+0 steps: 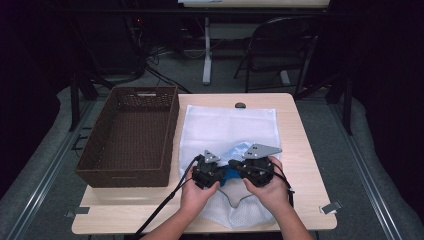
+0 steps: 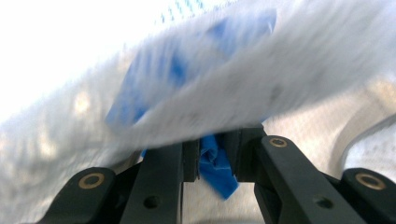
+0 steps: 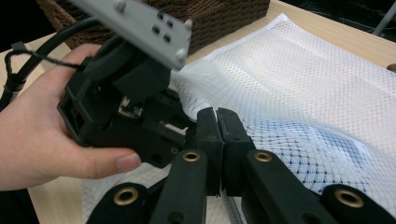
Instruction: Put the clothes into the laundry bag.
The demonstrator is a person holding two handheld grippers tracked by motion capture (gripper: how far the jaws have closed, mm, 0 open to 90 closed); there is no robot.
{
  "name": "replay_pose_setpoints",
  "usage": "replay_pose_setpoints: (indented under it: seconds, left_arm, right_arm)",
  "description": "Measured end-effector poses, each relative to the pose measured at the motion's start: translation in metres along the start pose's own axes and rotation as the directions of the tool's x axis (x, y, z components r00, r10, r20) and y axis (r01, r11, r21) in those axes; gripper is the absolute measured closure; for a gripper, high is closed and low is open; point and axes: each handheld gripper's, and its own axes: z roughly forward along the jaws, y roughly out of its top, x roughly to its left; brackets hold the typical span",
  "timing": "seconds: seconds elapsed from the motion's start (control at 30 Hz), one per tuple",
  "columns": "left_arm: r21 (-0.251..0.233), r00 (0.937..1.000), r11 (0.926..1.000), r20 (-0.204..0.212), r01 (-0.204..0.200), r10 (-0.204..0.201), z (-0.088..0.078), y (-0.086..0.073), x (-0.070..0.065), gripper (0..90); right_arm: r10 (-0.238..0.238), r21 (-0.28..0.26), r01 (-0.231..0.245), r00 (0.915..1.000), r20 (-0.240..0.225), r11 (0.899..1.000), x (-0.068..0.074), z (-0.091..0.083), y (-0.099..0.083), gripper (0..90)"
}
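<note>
Left hand-held gripper [image 2: 212, 158] pinches blue cloth [image 2: 215, 170] — right hand-held gripper [image 3: 218, 123] clamped on mesh bag [image 3: 299, 88].

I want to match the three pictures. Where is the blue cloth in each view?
High view: blue cloth low centre, between the two hand-held grippers, under the white mesh bag.
Left gripper view: centre, pinched between the black jaws.
Right gripper view: faint blue through the mesh, lower right.
Shared landmark: the mesh bag.

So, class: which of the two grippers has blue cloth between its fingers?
The left gripper: blue cloth sits between its fingers; the right gripper pinches white mesh.
</note>
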Motion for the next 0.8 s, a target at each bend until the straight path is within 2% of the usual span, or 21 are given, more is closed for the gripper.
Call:
replay_pose_setpoints:
  seconds: [0.13,0.3,0.4,0.47,0.5,0.63,0.8]
  left_arm:
    - [-0.035,1.0000,0.9994,-0.008,0.003,-0.003,-0.001,0.008,0.001,77.3]
    - [-0.023,0.9991,0.9989,-0.006,0.041,-0.041,0.009,0.006,0.002,75.4]
    - [-0.005,0.9993,0.9994,-0.013,0.034,-0.034,0.011,0.002,0.002,67.0]
    - [-0.008,0.9990,0.9990,-0.001,0.044,-0.044,0.009,0.000,0.002,61.6]
    - [0.004,0.9997,0.9997,0.004,0.024,-0.024,0.008,0.000,0.003,58.9]
    - [0.003,0.9993,0.9996,0.025,0.029,-0.029,0.000,-0.003,0.002,50.3]
    - [-0.002,0.9989,1.0000,0.047,0.009,-0.009,-0.013,-0.007,0.000,41.2]
  right_arm:
    - [-0.005,-0.001,0.005,1.0000,-0.005,1.000,0.002,0.000,0.001,89.1]
    - [-0.005,0.010,0.005,1.0000,-0.005,1.000,0.001,0.002,-0.001,89.1]
    - [-0.002,0.014,0.002,1.0000,-0.003,1.000,0.000,0.003,-0.002,89.1]
    - [0.004,0.011,-0.004,1.0000,-0.002,1.000,-0.001,0.002,-0.002,89.1]
    - [0.012,0.010,-0.012,0.9999,0.001,1.000,-0.001,0.002,-0.002,89.1]
    - [0.009,0.007,-0.009,1.0000,0.003,1.000,-0.003,0.001,-0.002,89.1]
    - [0.016,0.005,-0.016,0.9999,0.006,1.000,-0.005,0.000,-0.003,89.1]
